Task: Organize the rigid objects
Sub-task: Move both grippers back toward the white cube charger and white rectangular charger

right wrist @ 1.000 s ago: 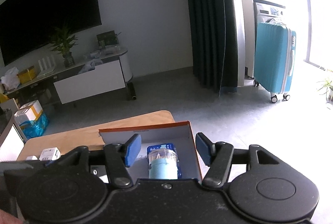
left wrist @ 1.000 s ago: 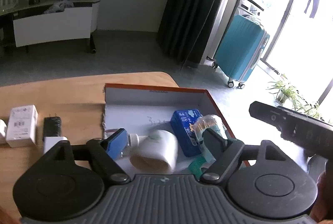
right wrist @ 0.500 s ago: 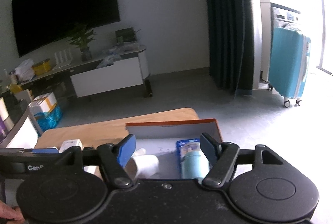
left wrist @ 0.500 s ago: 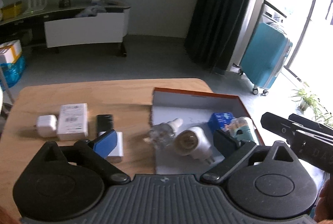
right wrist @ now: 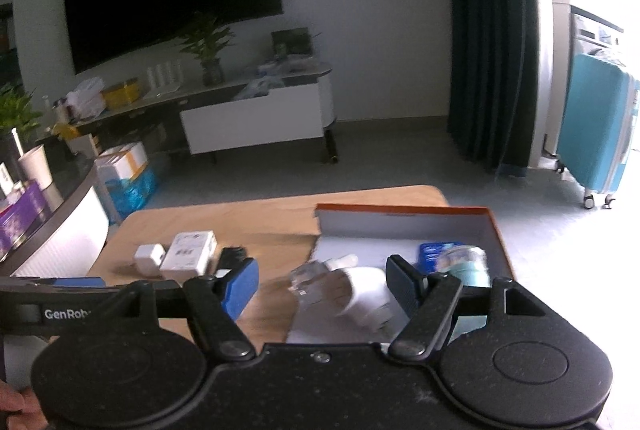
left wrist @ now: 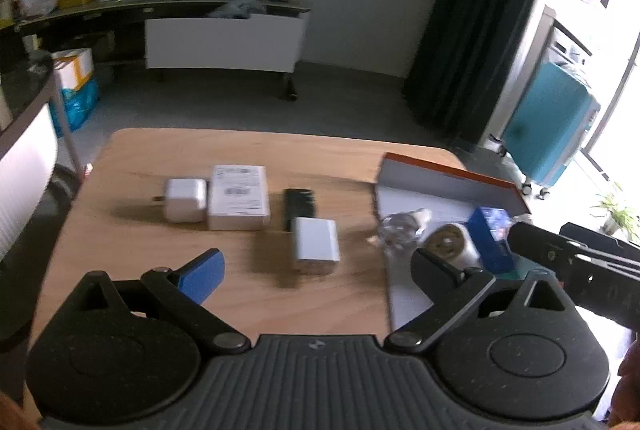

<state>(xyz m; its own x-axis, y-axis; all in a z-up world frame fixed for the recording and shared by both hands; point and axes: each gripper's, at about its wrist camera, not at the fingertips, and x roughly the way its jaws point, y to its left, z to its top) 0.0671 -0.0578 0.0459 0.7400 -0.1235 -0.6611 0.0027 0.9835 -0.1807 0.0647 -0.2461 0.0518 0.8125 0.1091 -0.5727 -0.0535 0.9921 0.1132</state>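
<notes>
The left claw (left wrist: 316, 268) stands wide with nothing between its pads, hovering above the wooden worktop (left wrist: 248, 158). Just ahead of it lies a white adapter block (left wrist: 315, 245), with a black adapter (left wrist: 299, 208) touching that block's far side. Farther ahead and to its left sit a flat white labelled box (left wrist: 239, 196) and a small white plug (left wrist: 185, 199), side by side and touching. These four look like the pieces not yet sorted, and the wide spread probably suits the block directly ahead.

The right claw (right wrist: 322, 284) is opening, its jaws at a middling spread and holding nothing. Ahead of it is the orange-rimmed box (right wrist: 404, 209) with a white interior, which seems to be the collecting place. Inside, straight ahead of that claw, rest a clear small bottle (right wrist: 308, 276) and a white socket piece (right wrist: 364, 292), both blurred; ahead to its right are a blue packet (right wrist: 434, 252) and a pale teal container (right wrist: 470, 268). All look hard-cased and compact, likely easy to pinch.
</notes>
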